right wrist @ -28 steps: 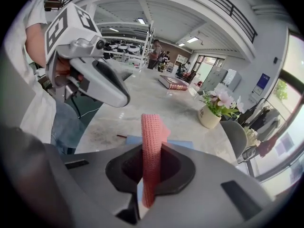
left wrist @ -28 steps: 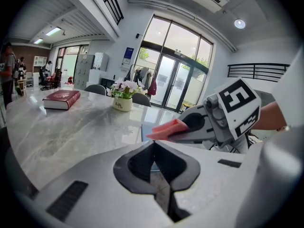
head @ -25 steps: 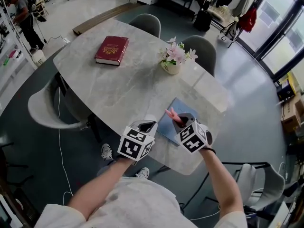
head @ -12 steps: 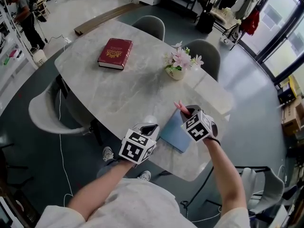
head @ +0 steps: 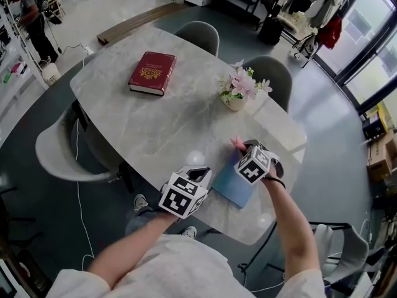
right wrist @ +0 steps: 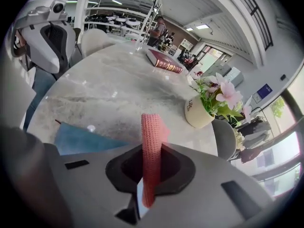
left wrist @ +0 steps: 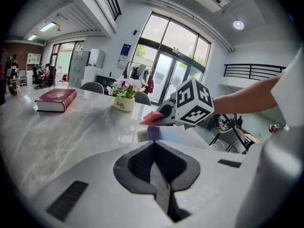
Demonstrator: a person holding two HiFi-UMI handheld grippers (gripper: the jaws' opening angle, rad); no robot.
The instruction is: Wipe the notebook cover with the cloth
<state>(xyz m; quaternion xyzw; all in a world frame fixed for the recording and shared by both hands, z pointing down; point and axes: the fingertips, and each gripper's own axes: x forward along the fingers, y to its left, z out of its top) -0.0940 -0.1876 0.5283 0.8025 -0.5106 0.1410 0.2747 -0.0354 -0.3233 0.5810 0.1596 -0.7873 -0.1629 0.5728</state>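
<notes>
A blue notebook (head: 231, 184) lies flat near the table's front edge, partly hidden by both grippers. My right gripper (head: 243, 149) hovers over its far end, shut on a pink knitted cloth (head: 237, 143) that sticks up from the jaws. The right gripper view shows the cloth (right wrist: 152, 141) pinched in that gripper (right wrist: 148, 177), with the notebook (right wrist: 80, 139) low at the left. My left gripper (head: 197, 172) sits by the notebook's left edge. Its jaws (left wrist: 156, 172) are shut with nothing between them, and the notebook (left wrist: 167, 134) lies just ahead.
A red hardback book (head: 152, 72) lies at the far left of the grey marble table (head: 161, 123). A small pot of pink flowers (head: 239, 93) stands beyond the notebook. Grey chairs (head: 59, 151) ring the table. A person (head: 31, 17) stands far back at the left.
My right gripper with the cloth has shifted a little away from me, towards the flower pot. The left gripper has stayed by the notebook's left edge.
</notes>
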